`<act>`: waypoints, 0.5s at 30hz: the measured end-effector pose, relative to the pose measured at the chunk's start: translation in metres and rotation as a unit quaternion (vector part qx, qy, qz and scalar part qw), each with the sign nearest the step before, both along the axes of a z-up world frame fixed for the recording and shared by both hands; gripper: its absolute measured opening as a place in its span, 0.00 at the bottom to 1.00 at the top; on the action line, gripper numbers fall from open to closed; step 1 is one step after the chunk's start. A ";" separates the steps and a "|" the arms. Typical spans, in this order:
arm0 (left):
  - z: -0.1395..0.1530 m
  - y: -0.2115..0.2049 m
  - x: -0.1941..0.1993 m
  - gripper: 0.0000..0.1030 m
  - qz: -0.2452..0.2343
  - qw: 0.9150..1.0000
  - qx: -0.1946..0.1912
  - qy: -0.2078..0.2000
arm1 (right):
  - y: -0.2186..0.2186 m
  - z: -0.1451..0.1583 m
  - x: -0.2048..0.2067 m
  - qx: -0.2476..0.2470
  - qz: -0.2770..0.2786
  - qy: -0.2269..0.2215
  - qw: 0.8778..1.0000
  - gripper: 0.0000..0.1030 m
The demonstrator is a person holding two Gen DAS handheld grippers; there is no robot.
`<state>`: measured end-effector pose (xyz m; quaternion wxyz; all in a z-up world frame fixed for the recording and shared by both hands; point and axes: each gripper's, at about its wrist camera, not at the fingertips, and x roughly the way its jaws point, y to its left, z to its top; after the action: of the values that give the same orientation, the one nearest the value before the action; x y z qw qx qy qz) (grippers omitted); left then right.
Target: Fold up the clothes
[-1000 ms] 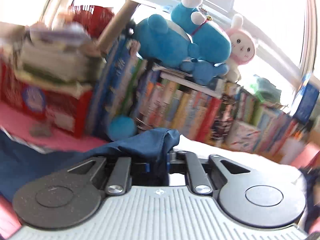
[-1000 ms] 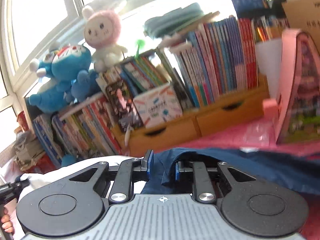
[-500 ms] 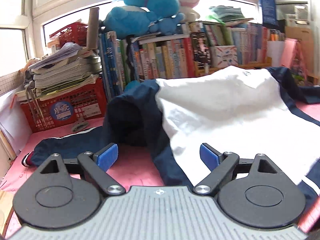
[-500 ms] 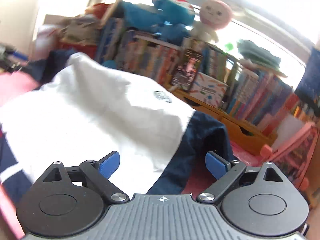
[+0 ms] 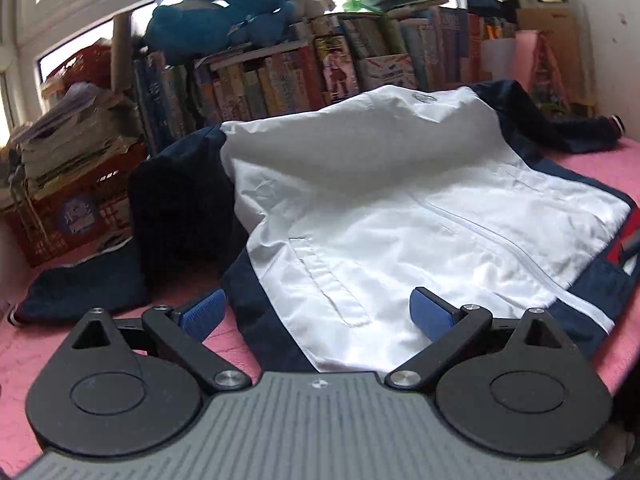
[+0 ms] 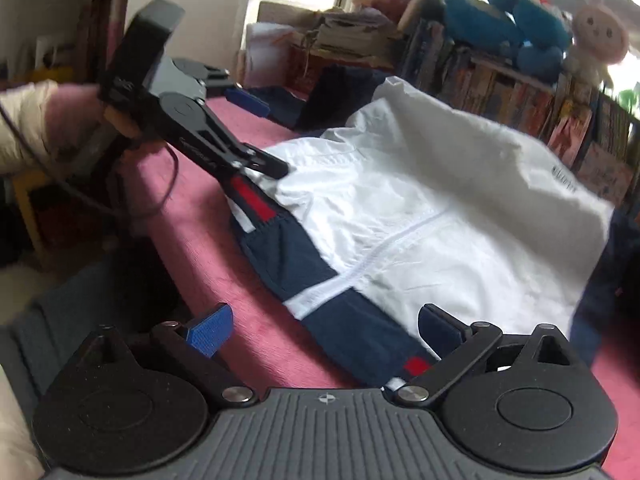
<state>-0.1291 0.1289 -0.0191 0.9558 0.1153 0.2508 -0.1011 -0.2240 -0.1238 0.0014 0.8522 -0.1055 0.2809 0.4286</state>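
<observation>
Both tools released jacket [image 5: 400, 200], now spread, hovering at hem; pink surface [image 6: 208, 248] beside.

The left wrist camera sits low and close over the pink cloth-covered surface [image 5: 600, 168], facing the row of upright books [image 5: 280, 76] at the window. The right wrist camera looks across from the other side, toward the left gripper [image 6: 256, 132]. Both views share the white and navy zip-front jacket [image 5: 400, 208] [image 6: 420, 216].
</observation>
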 end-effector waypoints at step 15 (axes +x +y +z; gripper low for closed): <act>-0.027 0.052 0.078 1.00 0.109 0.988 -0.056 0.093 | 0.044 -0.023 -0.014 0.090 -0.053 0.046 0.993 0.97</act>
<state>-0.0514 0.1812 -0.0457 0.9386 0.0236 0.3435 -0.0206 -0.2381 -0.0798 -0.0212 0.8660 0.0066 0.2853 0.4106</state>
